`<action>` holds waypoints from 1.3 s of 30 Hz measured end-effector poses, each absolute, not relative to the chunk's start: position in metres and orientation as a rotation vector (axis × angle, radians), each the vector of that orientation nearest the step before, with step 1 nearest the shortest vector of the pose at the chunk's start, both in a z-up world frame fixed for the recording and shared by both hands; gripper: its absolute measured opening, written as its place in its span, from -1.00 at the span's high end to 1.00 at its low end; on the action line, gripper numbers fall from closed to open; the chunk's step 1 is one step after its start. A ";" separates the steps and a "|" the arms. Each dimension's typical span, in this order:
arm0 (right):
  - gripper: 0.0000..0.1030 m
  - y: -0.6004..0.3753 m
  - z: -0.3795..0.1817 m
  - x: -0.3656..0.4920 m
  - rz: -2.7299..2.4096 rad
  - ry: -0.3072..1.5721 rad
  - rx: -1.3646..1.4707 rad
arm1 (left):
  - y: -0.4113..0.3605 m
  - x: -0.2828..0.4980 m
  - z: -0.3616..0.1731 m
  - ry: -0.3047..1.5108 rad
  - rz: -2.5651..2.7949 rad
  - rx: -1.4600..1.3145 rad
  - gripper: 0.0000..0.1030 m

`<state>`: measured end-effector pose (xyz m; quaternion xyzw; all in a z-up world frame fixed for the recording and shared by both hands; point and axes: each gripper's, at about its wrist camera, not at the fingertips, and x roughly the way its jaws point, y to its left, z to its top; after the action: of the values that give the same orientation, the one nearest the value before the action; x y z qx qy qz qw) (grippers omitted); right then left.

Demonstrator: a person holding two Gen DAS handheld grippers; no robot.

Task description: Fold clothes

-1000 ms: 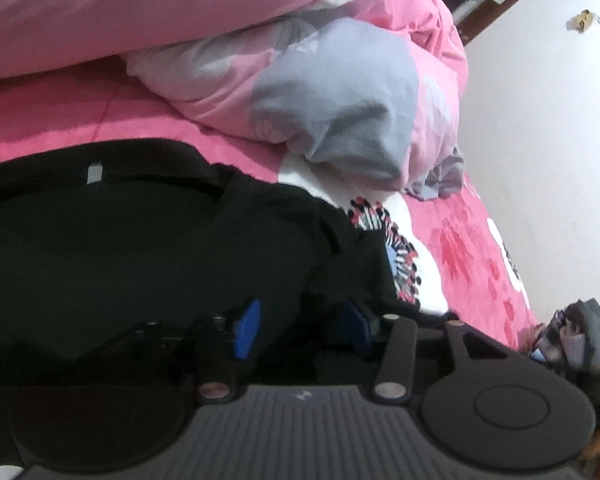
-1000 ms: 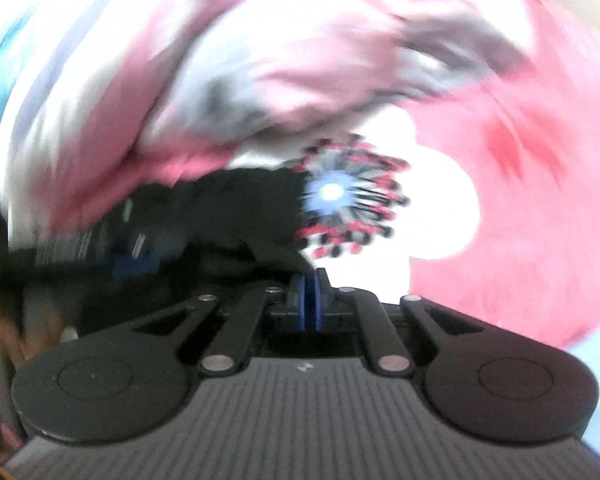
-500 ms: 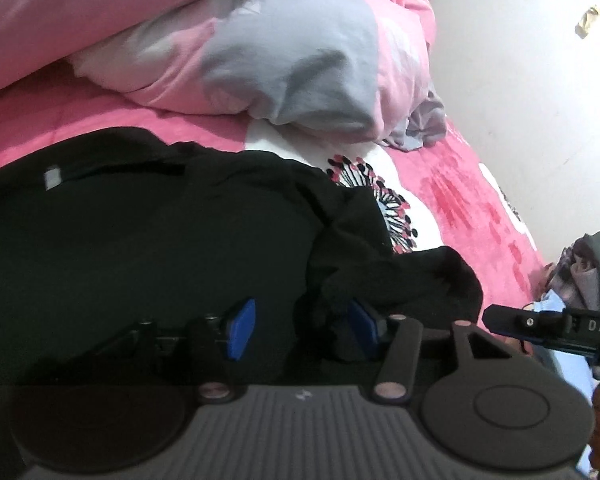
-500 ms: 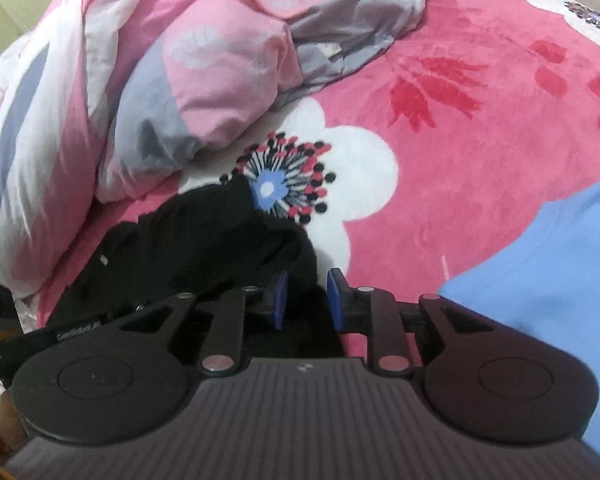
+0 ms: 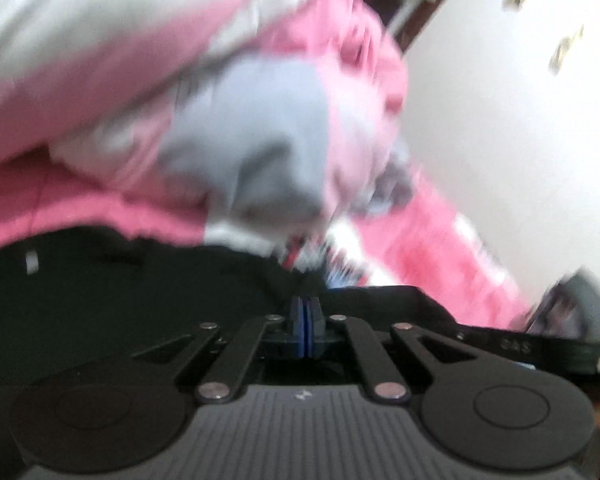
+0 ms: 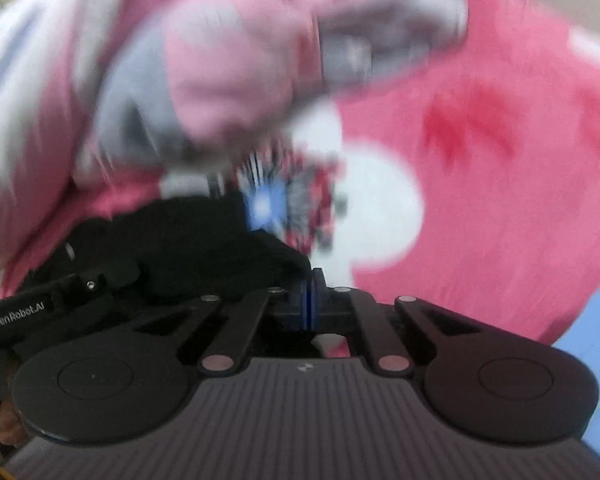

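Note:
A black garment (image 5: 120, 300) lies spread on the pink flowered bedsheet (image 5: 440, 240); both views are motion-blurred. My left gripper (image 5: 306, 308) is over the garment's right part, its jaws closing until the blue pads meet, black cloth bunched at the tips. In the right wrist view the garment (image 6: 188, 240) reaches up to my right gripper (image 6: 310, 292), whose jaws are closing pad to pad on the cloth's right edge. Each tool shows in the other's view: the right gripper's body (image 5: 516, 346), the left gripper's body (image 6: 28, 312).
A bulky pink, grey and white quilt (image 5: 240, 140) is heaped just behind the garment. A light blue garment (image 6: 592, 340) lies on the sheet (image 6: 500, 200) at the right. A white wall (image 5: 520, 140) borders the bed, with a dark bundle of clothes (image 5: 580, 292) near it.
Both grippers stood open over the black cloth half a second ago and their pads now meet. The left view has lifted and tipped up, and both views are smeared.

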<state>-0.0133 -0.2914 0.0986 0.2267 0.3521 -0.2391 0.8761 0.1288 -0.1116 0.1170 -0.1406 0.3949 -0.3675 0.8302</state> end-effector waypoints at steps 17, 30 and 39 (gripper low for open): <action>0.80 -0.175 0.060 -0.036 0.000 0.931 0.070 | -0.030 0.122 0.081 1.041 -0.629 -0.203 0.42; 0.46 -0.303 0.061 0.013 -0.161 0.825 0.643 | -0.081 0.113 0.077 1.006 -0.772 -0.036 -0.21; 0.92 -0.332 0.012 0.071 -0.136 0.871 0.806 | -0.105 0.103 0.067 0.972 -0.773 0.082 0.85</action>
<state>0.0712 -0.3320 0.0121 0.3793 0.4099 -0.0639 0.8270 0.1027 -0.1050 0.0666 0.0385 0.4554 -0.3619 0.8125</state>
